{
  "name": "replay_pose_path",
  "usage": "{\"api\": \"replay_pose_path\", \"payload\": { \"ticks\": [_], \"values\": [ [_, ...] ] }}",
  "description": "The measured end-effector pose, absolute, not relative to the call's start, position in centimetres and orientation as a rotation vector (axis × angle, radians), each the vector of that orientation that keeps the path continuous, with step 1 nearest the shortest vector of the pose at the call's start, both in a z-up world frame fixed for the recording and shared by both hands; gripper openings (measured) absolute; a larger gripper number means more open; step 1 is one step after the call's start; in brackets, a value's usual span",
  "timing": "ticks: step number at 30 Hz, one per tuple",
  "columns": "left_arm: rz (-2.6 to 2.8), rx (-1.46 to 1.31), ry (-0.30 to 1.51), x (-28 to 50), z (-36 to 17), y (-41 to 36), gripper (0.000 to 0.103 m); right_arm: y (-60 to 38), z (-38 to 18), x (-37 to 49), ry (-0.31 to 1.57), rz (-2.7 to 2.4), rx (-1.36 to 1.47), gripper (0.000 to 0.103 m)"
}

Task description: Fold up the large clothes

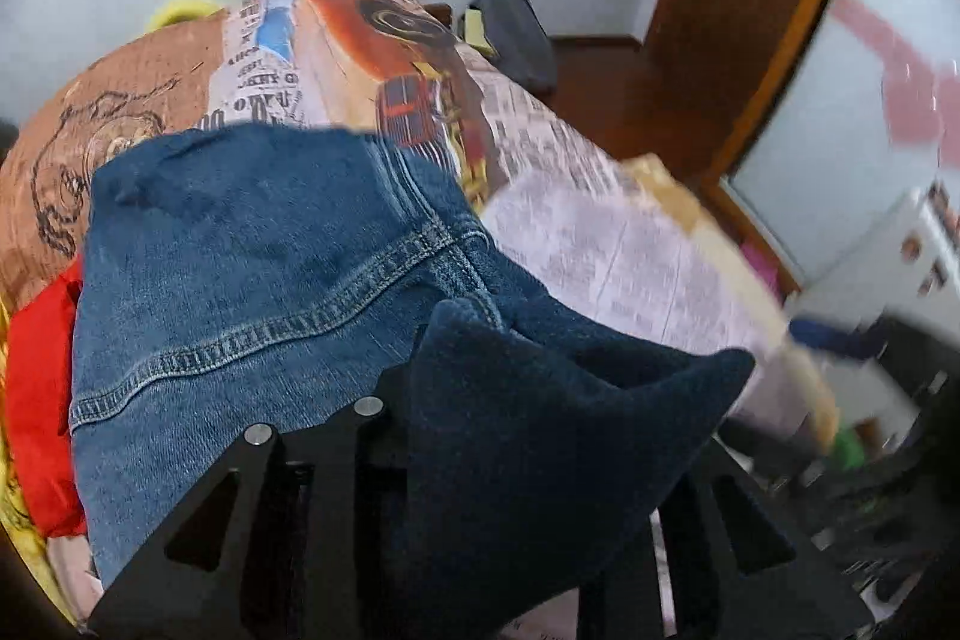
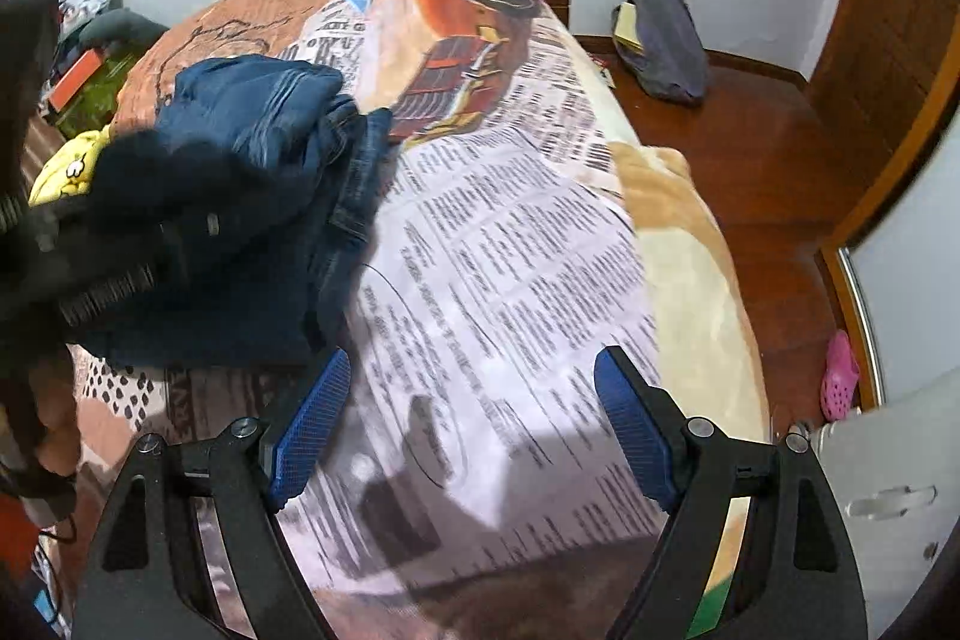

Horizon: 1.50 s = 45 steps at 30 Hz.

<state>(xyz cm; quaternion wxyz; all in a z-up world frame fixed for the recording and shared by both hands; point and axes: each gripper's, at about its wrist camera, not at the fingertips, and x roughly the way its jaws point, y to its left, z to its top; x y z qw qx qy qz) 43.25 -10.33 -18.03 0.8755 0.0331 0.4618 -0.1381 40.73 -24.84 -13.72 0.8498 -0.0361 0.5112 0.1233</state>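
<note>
Item: denim jeans (image 1: 252, 280), lying bunched on the newspaper-print bedspread (image 2: 510, 280) beside a red garment (image 1: 42, 400).

Left gripper (image 1: 480, 460): a dark fold of the denim is draped between and over its jaws, hiding the pads; apparently clamped on the cloth to carry it into a fold, though blur leaves this uncertain.

Right gripper (image 2: 474, 430): jaws wide apart, empty, over bare bedspread, jeans just beside its left finger.
</note>
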Motion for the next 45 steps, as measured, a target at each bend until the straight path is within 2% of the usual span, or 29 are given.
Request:
{"api": "replay_pose_path", "payload": {
  "ticks": [2, 3, 6, 11, 15, 22, 24, 33, 36, 41, 45],
  "values": [
    [-0.293, 0.103, 0.966, 42.6, -17.7, -10.9, 0.032, -25.2, -13.4, 40.6, 1.069, 0.261, -0.074, 0.081],
    [-0.301, 0.118, 0.976, 42.2, -17.4, -11.0, 0.041, -25.2, -13.2, 40.5, 1.062, 0.261, -0.077, 0.081],
    [-0.360, 0.084, 1.009, 41.7, -15.9, -10.4, 0.059, -25.3, -12.5, 39.5, 1.037, 0.269, -0.083, 0.081],
    [-0.364, -0.033, 0.931, 40.0, -12.2, -6.7, 0.070, -24.4, -10.7, 38.7, 0.985, 0.365, -0.032, 0.081],
    [-0.313, -0.051, 0.870, 38.4, -10.3, -2.9, 0.084, -22.3, -9.1, 38.6, 0.943, 0.419, -0.035, 0.081],
    [-0.257, -0.131, 0.810, 36.0, -9.1, 2.9, 0.086, -17.6, -6.9, 38.9, 0.873, 0.546, 0.001, 0.081],
    [-0.205, -0.118, 0.803, 35.7, -9.6, 4.4, 0.093, -16.2, -7.1, 39.3, 0.882, 0.582, 0.007, 0.081],
    [-0.082, -0.070, 1.029, 35.8, -18.2, 8.0, 0.094, -14.0, -12.9, 40.4, 1.016, 0.536, -0.134, 0.081],
    [-0.104, -0.100, 1.036, 34.7, -20.1, 8.2, 0.094, -15.8, -14.9, 40.7, 1.092, 0.518, -0.083, 0.081],
    [-0.115, -0.127, 1.034, 33.7, -19.7, 8.4, 0.094, -18.4, -15.2, 40.4, 1.138, 0.522, 0.005, 0.081],
    [-0.086, -0.037, 0.983, 33.1, -17.8, 8.1, 0.094, -18.9, -13.9, 39.9, 1.109, 0.519, -0.013, 0.081]
  ]
}}
